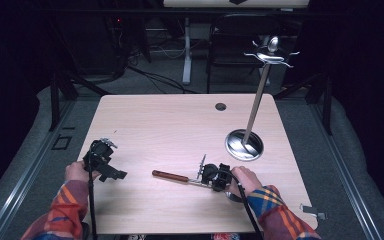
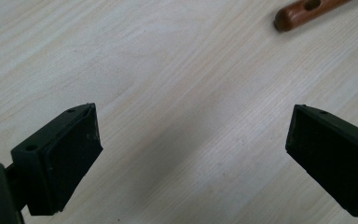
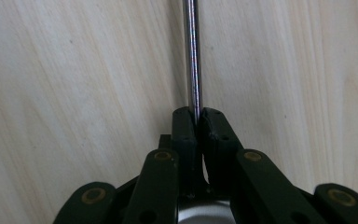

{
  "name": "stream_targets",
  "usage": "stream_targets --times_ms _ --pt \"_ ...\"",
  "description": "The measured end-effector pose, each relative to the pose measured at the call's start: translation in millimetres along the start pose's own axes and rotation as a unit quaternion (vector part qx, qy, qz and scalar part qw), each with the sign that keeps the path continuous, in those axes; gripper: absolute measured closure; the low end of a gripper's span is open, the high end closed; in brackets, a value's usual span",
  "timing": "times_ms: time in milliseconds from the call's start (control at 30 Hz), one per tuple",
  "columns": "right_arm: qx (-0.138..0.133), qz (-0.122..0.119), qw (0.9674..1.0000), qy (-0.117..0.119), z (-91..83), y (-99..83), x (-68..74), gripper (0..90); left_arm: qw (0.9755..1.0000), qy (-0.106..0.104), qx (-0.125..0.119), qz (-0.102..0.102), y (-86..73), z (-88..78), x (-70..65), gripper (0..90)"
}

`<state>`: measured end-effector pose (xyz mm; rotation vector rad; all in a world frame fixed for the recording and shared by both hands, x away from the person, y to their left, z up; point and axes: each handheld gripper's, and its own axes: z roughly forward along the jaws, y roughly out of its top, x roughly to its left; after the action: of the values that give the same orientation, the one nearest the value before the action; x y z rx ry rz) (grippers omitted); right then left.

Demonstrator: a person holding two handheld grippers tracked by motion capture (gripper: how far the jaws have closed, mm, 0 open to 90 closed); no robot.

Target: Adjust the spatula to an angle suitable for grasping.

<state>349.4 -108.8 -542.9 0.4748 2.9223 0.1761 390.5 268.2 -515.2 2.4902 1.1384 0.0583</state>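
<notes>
My right gripper [image 1: 211, 176], clamped on the ladle's [image 1: 180, 177] steel shaft, lies lengthwise, handle pointing away from the stand [image 1: 244, 144].

Your right gripper [image 3: 196, 122] has its two black jaws pinched tight on a thin shiny metal rod [image 3: 192, 56] — it runs straight up over the pale wooden tabletop [image 3: 74, 70].

bare tabletop [image 1: 155, 125], utensil stand [image 1: 244, 144] far right
</notes>
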Motion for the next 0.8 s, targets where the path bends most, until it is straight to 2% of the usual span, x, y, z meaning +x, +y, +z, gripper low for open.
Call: stream_targets --times_ms 233,333,567,800 --pt "0.011 0.016 0.9998 -0.009 -2.0 -12.2 -4.3 83.9 1.0 0.0 0.003 0.003 1.6 0.4 -0.3 3.1" --pt "0.01 0.032 0.9994 -0.008 -2.0 -18.8 -7.1 83.8 1.0 0.001 0.001 0.003 0.9 -0.5 0.0 3.0" --pt "0.022 0.048 0.9985 -0.011 -4.3 -31.5 -12.1 83.8 1.0 0.001 0.003 0.004 1.6 -0.1 0.2 3.1" --pt "0.027 0.081 0.9962 -0.014 -5.1 -46.6 -19.0 83.8 1.0 0.003 0.001 0.002 0.8 -1.1 0.6 3.1"
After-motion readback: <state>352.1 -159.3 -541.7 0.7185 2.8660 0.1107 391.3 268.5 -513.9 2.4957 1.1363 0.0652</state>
